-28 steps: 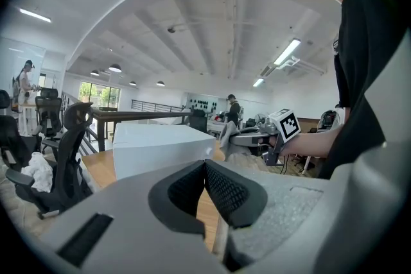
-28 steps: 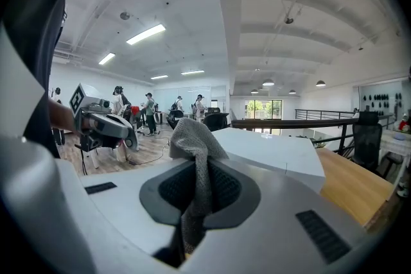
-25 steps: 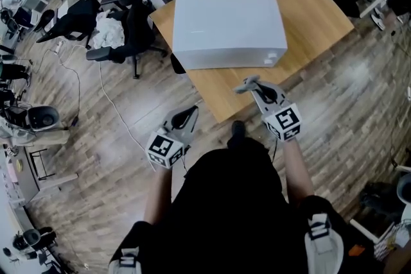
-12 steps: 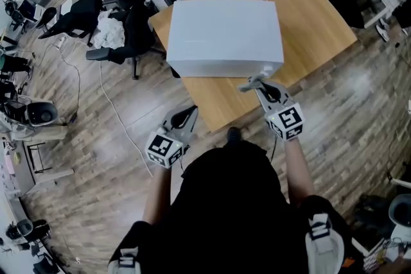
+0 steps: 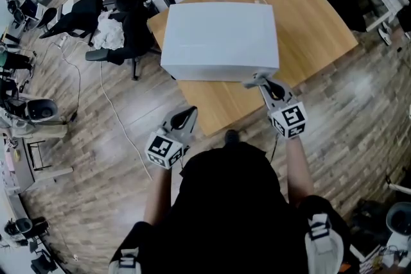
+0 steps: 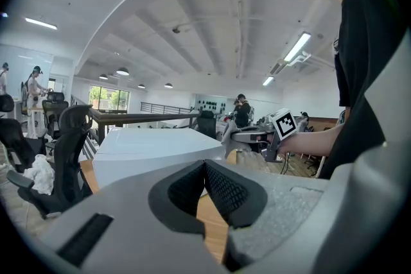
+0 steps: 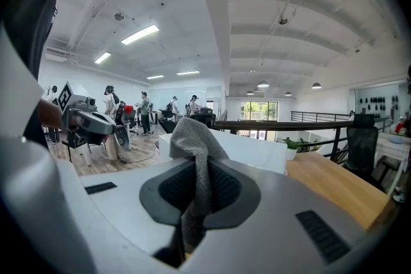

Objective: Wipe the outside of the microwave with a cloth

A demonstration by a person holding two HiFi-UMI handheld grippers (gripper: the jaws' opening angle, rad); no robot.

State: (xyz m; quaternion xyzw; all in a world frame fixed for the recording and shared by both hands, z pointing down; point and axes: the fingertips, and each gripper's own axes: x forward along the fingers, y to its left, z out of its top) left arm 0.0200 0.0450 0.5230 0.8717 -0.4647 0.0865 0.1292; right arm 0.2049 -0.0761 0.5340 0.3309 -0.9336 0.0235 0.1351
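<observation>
Microwave (image 5: 218, 35), a white box-shaped appliance, stands on the light wooden bench (image 5: 314, 16) with its top face turned toward the head view. Right gripper (image 5: 262, 83): fingers clamped on a crumpled grey woven cloth (image 7: 192, 144), held at the near right corner of the casing; whether the cloth touches the casing cannot be told. Left gripper (image 5: 187, 114): fingers closed together with nothing between them, held low, well apart from the microwave and off the bench's near edge.

The step in hand appears to be bringing the cloth to the first surface. To do it well, the loose fold above the fingers should meet the casing flat. Strokes should overlap along one face before moving to the next, with light pressure so the unit does not slide; the idle left gripper could steady it.

The front is strongly foreshortened, so door and controls are hard to make out. The far side and rear are hidden.
</observation>
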